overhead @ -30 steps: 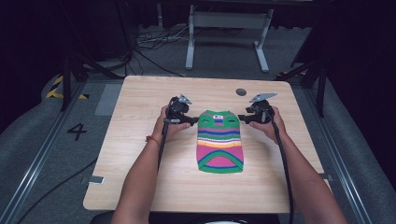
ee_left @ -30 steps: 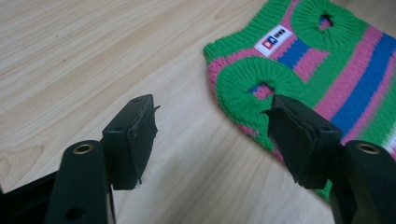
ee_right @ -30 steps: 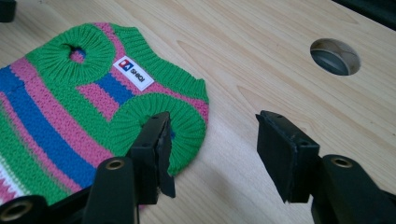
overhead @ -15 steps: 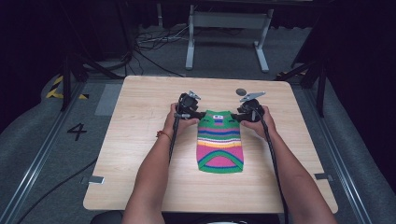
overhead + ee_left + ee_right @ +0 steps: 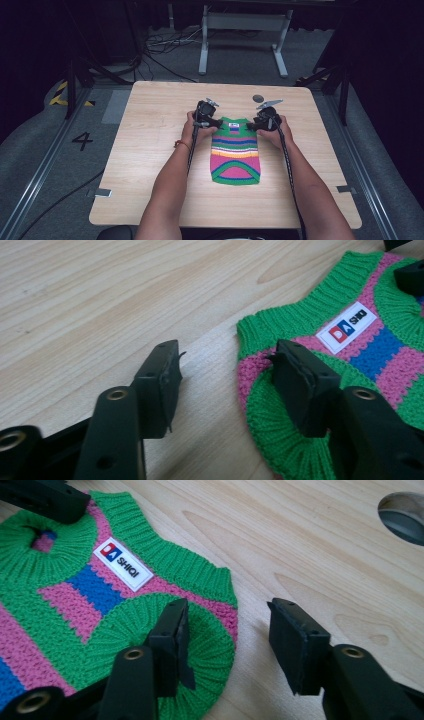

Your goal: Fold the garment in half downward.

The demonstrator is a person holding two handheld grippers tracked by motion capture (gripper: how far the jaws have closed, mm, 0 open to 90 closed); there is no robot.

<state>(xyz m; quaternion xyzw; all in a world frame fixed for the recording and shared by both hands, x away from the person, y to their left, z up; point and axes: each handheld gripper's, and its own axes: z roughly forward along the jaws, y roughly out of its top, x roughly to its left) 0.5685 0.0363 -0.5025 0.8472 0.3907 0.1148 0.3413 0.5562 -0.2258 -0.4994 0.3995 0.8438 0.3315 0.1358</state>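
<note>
Left tool (image 5: 225, 375) wide | right tool (image 5: 227, 630) wide | each straddles a sweater (image 5: 235, 150) shoulder edge, contact unclear

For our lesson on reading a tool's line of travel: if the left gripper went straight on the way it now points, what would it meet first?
Most likely the striped knitted sweater. The left gripper is open, one jaw over the green armhole edge, the other over bare table. Its height above the knit is unclear.
</note>
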